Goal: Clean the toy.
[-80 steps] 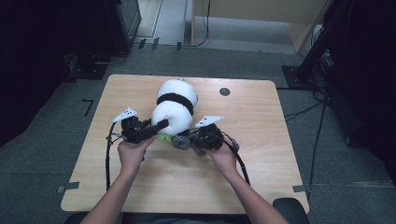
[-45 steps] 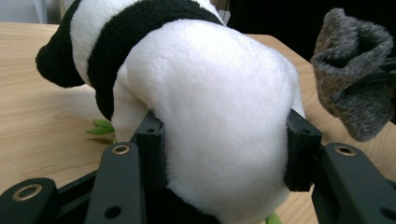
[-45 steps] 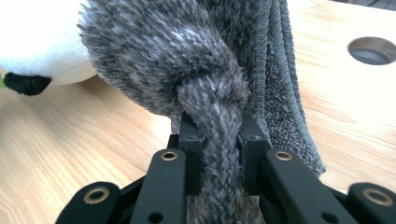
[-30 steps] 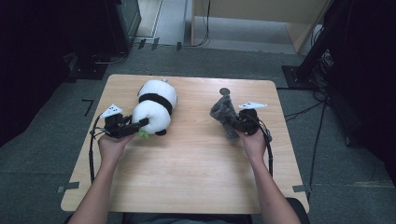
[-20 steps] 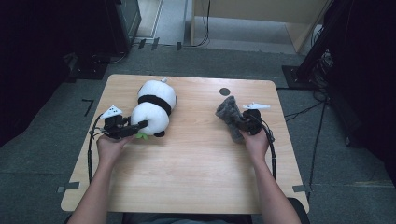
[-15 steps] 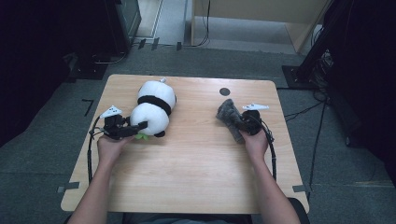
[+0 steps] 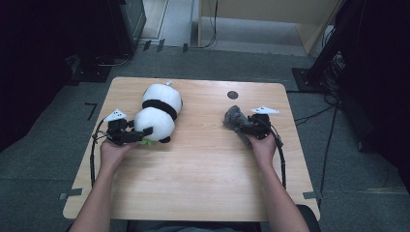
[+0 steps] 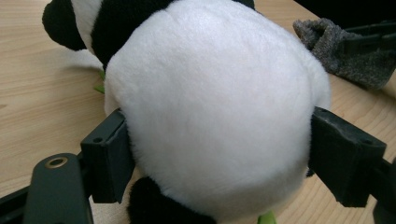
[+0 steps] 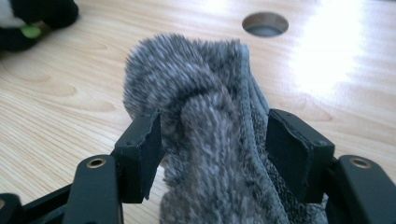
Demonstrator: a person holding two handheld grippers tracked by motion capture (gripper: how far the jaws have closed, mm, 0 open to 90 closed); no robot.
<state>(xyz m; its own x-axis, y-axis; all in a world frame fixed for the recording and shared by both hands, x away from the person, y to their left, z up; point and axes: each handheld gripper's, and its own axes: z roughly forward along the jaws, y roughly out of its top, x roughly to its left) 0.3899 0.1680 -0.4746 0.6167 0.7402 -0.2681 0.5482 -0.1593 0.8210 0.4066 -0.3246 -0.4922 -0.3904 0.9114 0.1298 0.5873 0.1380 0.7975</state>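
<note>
One plush panda (image 7: 157,112) lies on the left half of the wooden surface (image 7: 193,183), and one grey fuzzy sock (image 7: 235,121) lies on the right half, well apart from it. That's two soft things in all, plus one round cable hole (image 7: 232,94) just beyond the sock.

Your left tongs (image 7: 140,134) sit at the panda's white rump. In the left gripper view the two black jaws bracket that white bulge (image 8: 215,116) on either side, and they've just been opening; the plush fills the whole gap and brushes both pads, with no squeeze showing.

Your right tongs (image 7: 241,128) are at the sock. In the right gripper view the sock (image 9: 205,140) stands bunched between the jaws, which have just been opening too; the right-hand pad stands clear of the knit, so the sock is loose.
</note>
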